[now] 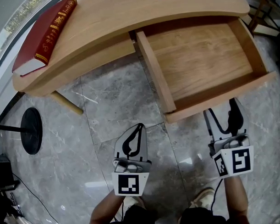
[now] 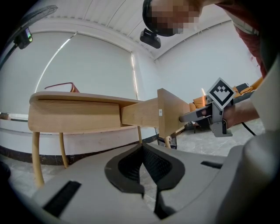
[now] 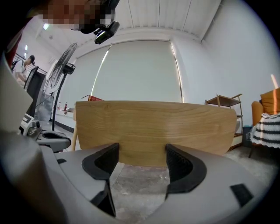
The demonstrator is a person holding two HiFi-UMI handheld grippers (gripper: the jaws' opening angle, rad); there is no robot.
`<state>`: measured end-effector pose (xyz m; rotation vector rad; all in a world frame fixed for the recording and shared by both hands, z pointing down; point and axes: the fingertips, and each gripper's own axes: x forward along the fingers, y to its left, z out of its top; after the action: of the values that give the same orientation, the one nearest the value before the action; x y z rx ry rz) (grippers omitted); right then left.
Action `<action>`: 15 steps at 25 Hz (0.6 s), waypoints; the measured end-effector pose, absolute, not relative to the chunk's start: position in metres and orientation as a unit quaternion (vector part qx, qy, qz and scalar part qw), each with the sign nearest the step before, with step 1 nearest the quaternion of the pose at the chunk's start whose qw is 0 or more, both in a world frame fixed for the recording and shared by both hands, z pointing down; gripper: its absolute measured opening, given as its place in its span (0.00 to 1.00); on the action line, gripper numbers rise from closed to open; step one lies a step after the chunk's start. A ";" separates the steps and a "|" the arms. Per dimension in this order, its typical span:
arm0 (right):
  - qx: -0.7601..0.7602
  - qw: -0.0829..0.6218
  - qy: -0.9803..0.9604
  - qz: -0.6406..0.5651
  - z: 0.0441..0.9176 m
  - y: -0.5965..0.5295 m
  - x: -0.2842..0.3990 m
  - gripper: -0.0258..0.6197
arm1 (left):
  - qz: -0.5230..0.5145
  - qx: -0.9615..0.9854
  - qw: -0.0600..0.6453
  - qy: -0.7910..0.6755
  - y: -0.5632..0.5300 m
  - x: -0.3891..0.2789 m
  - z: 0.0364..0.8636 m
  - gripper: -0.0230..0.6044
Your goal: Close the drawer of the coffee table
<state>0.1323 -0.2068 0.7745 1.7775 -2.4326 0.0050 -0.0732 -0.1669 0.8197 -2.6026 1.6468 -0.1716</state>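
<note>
The wooden coffee table (image 1: 118, 22) has its drawer (image 1: 197, 56) pulled far out, and the drawer is empty. The drawer's front panel (image 1: 222, 99) faces me and fills the right gripper view (image 3: 153, 131). My right gripper (image 1: 220, 108) is open, its two fingertips wide apart right at that panel's outer face, with nothing between them (image 3: 142, 159). My left gripper (image 1: 139, 130) hangs over the floor left of the drawer's corner, shut and empty (image 2: 142, 154). From the left gripper view the drawer (image 2: 168, 116) shows side-on, sticking out from the table (image 2: 74, 111).
A red book (image 1: 45, 34) lies on the table's left end. A black round stand base (image 1: 31, 130) sits on the marble floor at the left. A standing fan (image 3: 61, 70) and a wire shelf (image 3: 227, 105) are farther off. The person's feet (image 1: 202, 199) are below the grippers.
</note>
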 end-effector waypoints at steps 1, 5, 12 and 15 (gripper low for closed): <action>0.588 0.062 -0.806 -0.001 0.771 -0.211 0.132 0.53 | -0.056 -0.844 0.029 0.533 -0.167 -0.073 0.820 0.04; 0.588 0.050 -0.807 -0.006 0.760 -0.230 0.125 0.53 | -0.057 -0.843 0.029 0.534 -0.168 -0.073 0.820 0.04; 0.592 0.049 -0.805 -0.007 0.754 -0.265 0.116 0.53 | -0.056 -0.843 0.034 0.534 -0.175 -0.076 0.816 0.05; 0.594 0.045 -0.803 -0.013 0.748 -0.280 0.113 0.53 | -0.051 -0.842 0.033 0.535 -0.178 -0.076 0.813 0.04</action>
<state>0.1132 -0.2798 0.7480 1.8129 -2.4541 -0.0411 -0.0764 -0.1781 0.8128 -2.5917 1.6467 -0.1559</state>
